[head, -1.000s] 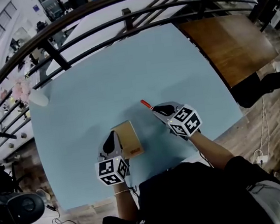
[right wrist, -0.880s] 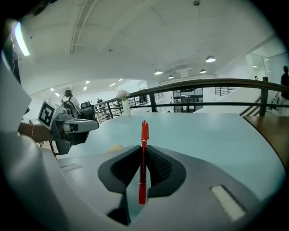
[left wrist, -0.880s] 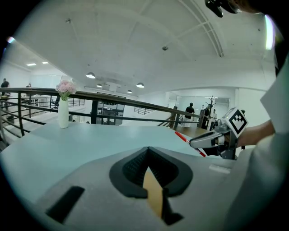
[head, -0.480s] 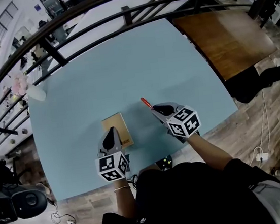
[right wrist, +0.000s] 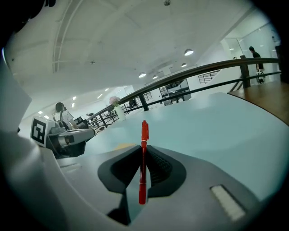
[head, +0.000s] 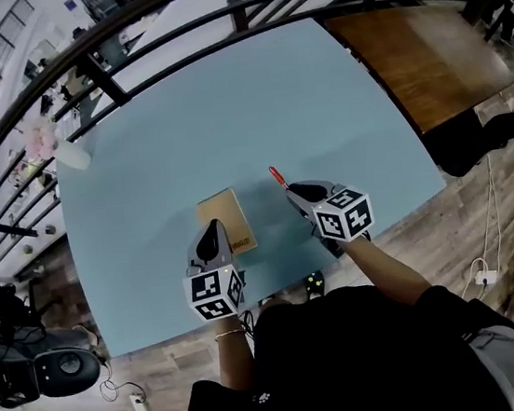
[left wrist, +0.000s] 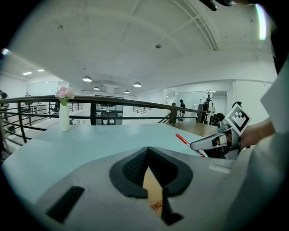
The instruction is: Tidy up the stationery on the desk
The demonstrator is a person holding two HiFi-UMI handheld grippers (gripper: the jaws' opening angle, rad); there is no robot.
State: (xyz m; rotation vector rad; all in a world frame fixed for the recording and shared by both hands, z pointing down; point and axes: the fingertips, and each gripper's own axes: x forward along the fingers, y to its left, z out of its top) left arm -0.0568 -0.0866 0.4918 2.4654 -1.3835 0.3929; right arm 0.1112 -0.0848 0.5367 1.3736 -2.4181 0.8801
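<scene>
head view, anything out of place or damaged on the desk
Nothing stands out. The right gripper holds the red pen straight, the left gripper is shut on the brown notebook, and the flower vase stands upright at a far desk corner.

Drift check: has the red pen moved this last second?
Yes, slightly: the red pen has come toward the near edge of the table, away from the vase.

Seen from above, my left hand-held gripper (head: 212, 232) hides the seven-o'clock corner of the brown pad (head: 224, 215), whose print is unreadably small. My right hand-held gripper (head: 293, 191) hides the rear of the pen (head: 278, 177).
</scene>
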